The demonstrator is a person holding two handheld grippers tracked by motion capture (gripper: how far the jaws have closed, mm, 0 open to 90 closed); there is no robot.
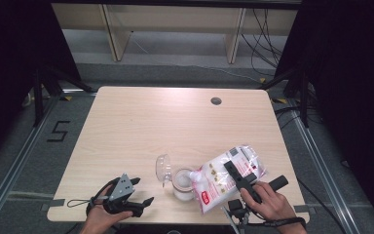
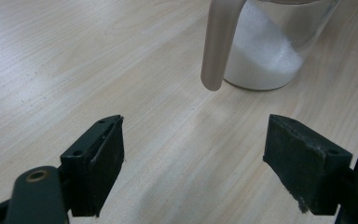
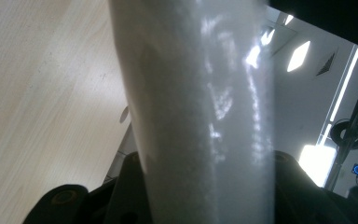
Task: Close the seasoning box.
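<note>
Nearest the near table edge, the left gripper [image 1: 141, 191] rests on the wooden table [image 1: 141, 122], its jaws spread wide with nothing between them, pointing toward the glass jar [image 1: 183, 184]. Beside the jar lies its clear lid [image 1: 163, 168]. Rightward, the right gripper [image 1: 234, 174] clamps the bag of white granules [image 1: 229, 175], tilted with its lower end at the jar's mouth.
</note>
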